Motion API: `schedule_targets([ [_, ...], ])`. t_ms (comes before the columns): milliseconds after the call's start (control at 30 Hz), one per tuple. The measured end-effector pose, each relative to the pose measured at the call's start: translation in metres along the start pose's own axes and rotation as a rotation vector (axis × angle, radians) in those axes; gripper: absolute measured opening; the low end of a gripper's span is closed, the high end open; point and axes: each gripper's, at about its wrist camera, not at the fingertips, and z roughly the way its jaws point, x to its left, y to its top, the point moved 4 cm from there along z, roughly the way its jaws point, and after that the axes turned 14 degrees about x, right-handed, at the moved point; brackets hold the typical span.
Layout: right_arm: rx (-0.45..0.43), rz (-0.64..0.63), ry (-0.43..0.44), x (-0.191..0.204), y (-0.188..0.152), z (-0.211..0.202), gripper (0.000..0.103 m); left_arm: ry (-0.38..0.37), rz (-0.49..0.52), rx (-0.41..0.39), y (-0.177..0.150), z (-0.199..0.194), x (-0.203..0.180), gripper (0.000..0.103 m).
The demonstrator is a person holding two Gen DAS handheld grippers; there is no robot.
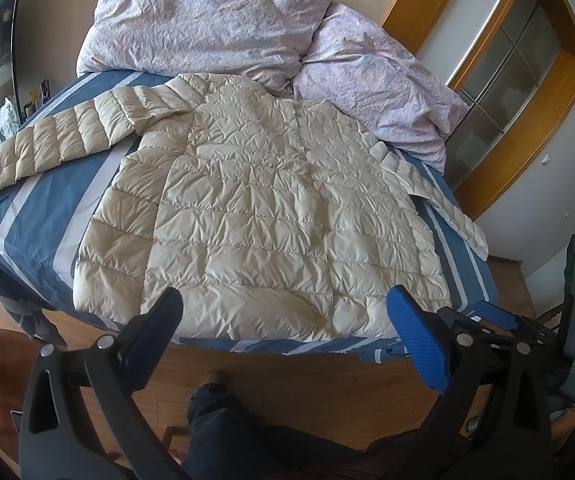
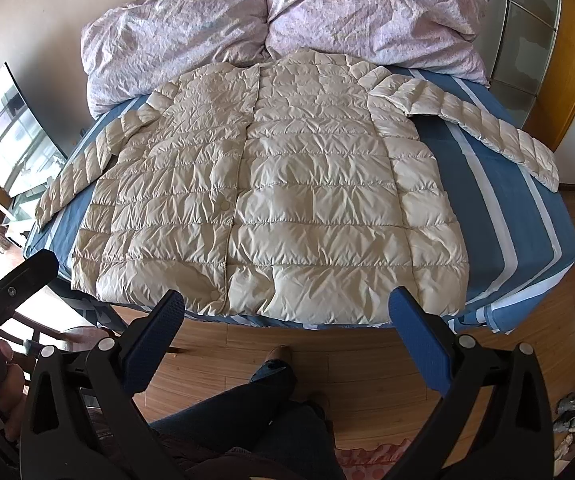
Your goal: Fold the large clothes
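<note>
A cream quilted down jacket [image 1: 255, 216] [image 2: 271, 200] lies flat and face up on the bed, both sleeves spread out to the sides, its hem at the near bed edge. My left gripper [image 1: 283, 304] hovers open just short of the hem, nothing between its blue pads. My right gripper [image 2: 287, 304] is likewise open over the floor in front of the hem, empty. In the left wrist view the right gripper [image 1: 495, 316] shows at the right edge; in the right wrist view a black finger of the left gripper [image 2: 27, 272] shows at the left.
The bed has a blue and white striped sheet [image 2: 499, 184]. A crumpled lilac duvet [image 1: 223, 24] [image 2: 327, 12] is piled at the head. A person's legs in dark trousers [image 2: 255, 420] stand on the wooden floor [image 2: 367, 364]. A wood-framed door [image 1: 499, 64] is to the right.
</note>
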Motion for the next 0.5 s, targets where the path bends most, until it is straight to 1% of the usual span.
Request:
schedule_targets([
  [200, 0.002, 0.000, 0.000, 0.0008, -0.0001, 0.0001, 0.102, -0.001, -0.001, 0.000, 0.0000, -0.0001, 0.0000, 0.101],
  [267, 0.000, 0.002, 0.003, -0.0091, -0.0060, 0.0042, 0.102, 0.000, -0.001, 0.000, 0.0000, 0.0000, 0.0000, 0.101],
  [500, 0.004, 0.006, -0.001, -0.0018, -0.0002, 0.0020, 0.102, -0.001, -0.001, -0.001, 0.0000, -0.0001, 0.0000, 0.101],
])
